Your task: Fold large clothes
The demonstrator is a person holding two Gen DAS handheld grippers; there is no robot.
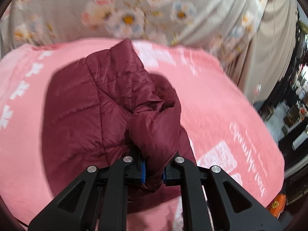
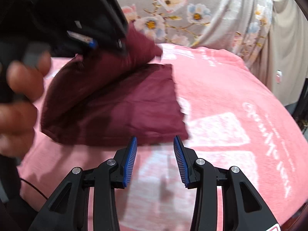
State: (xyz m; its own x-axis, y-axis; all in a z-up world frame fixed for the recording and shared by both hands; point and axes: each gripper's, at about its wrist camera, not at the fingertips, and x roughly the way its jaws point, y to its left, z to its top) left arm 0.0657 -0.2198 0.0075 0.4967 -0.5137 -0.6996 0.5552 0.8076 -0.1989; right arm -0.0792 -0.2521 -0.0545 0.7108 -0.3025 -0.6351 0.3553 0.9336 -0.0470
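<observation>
A maroon quilted jacket [image 1: 92,104] lies on a pink blanket [image 1: 221,100] with white print. My left gripper [image 1: 153,170] is shut on a bunched fold of the jacket, lifted off the rest of the garment. In the right wrist view the jacket [image 2: 125,105] lies ahead and to the left, its upper layer raised by the left gripper [image 2: 92,44], which a hand [image 2: 21,96] holds. My right gripper [image 2: 155,150] stands open over the blanket [image 2: 231,96], just short of the jacket's near edge, with nothing between its blue pads [image 2: 130,159].
A grey cloth with flower print [image 1: 125,17] hangs behind the blanket, and a beige curtain [image 1: 269,48] falls at the right. Dark shelves with small items [image 1: 296,104] stand at the far right. An orange object [image 1: 277,206] lies by the blanket's near right corner.
</observation>
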